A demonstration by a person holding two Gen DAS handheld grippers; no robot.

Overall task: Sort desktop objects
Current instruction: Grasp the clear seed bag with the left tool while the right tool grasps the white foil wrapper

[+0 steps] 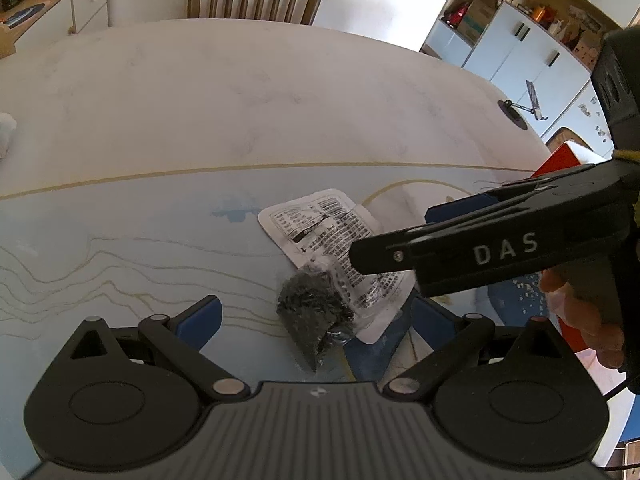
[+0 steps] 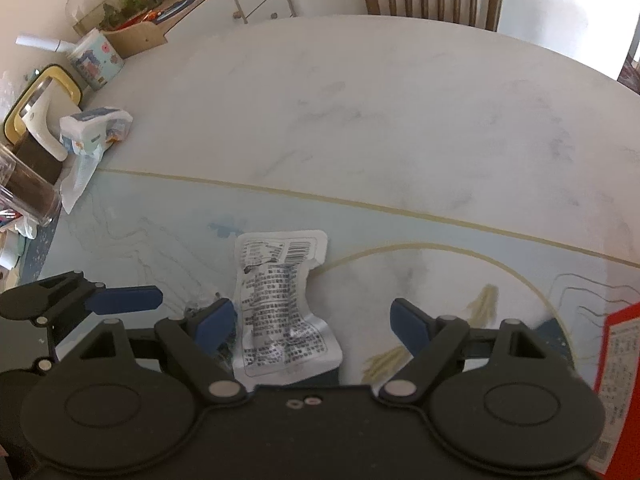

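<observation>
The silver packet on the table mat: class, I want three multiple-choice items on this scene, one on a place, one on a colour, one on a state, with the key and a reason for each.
1. Where does the silver packet lie in the right wrist view?
A. Between the right gripper's open fingers
B. On the chair seat
C. Inside the glass jar

2. What colour are the finger pads of the left gripper?
A. Red
B. Blue
C. Yellow

3. How do the left gripper's jaws stand?
A. Shut on the packet
B. Shut on nothing
C. Open

Key: 1 A, the packet lies flat on the mat with a pad on either side of it. 2 B, both pads show blue against the black linkage. 3 C, the pads stand wide apart, with the packet's dark end between them, ungripped.
</observation>
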